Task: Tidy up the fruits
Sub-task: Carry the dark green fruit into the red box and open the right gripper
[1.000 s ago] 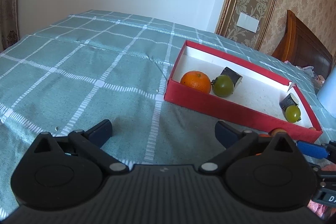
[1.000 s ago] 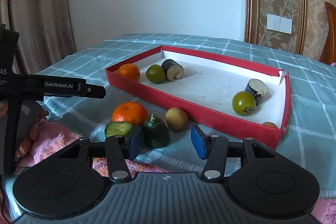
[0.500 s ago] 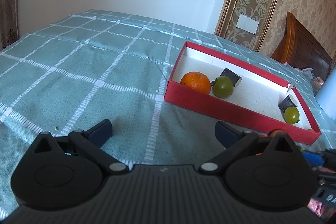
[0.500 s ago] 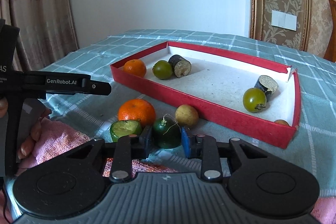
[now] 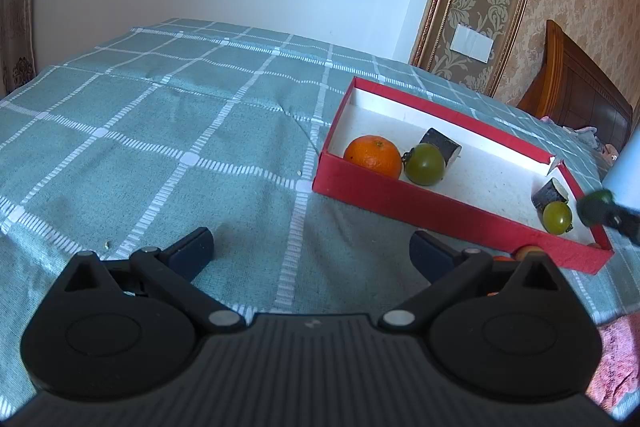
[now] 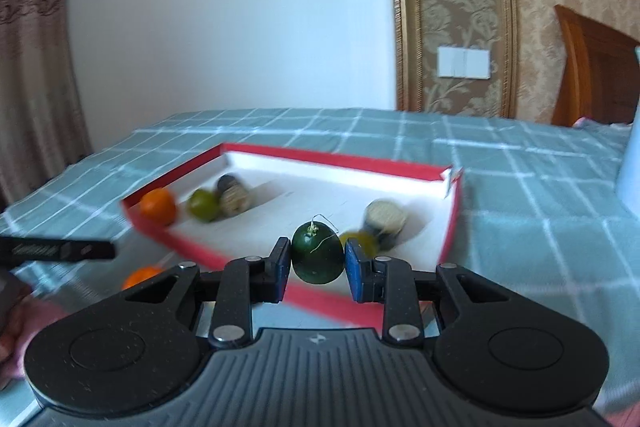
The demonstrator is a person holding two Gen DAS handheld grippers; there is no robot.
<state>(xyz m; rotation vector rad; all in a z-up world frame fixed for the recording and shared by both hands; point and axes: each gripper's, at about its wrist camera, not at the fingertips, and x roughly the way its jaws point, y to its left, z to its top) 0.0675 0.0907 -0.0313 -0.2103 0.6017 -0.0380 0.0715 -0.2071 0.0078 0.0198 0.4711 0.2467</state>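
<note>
Up off the cloth goes the dark green fruit (image 6: 318, 258): half a second ago it sat low beside an orange and a cut green piece, and now the right gripper (image 6: 317, 269) has lifted it over the near wall of the red box (image 6: 452, 223). The blue pads (image 6: 282, 265) press on both its sides, so the jaws are closed on it. This fruit is round, shiny and very dark green, with a thin pale stem curling off its top. In the left view it shows as a small dark ball (image 5: 596, 205) at the right edge, above the box's far corner.

The left gripper (image 5: 312, 247) has not moved. Its jaws are wide apart with nothing between them, and it hangs over the green checked cloth (image 5: 180, 131) on the surface.

Inside the box, at one end, sit an orange (image 5: 373, 156), a green tomato (image 5: 425, 163) and a dark chunk (image 5: 440, 145) with a pale cut face, all close together. At the other end are a lighter green tomato (image 5: 557, 218) and another dark chunk (image 5: 550, 191), touching. The right view is blurry. One orange (image 6: 142, 277) lies on the cloth outside the box.
</note>
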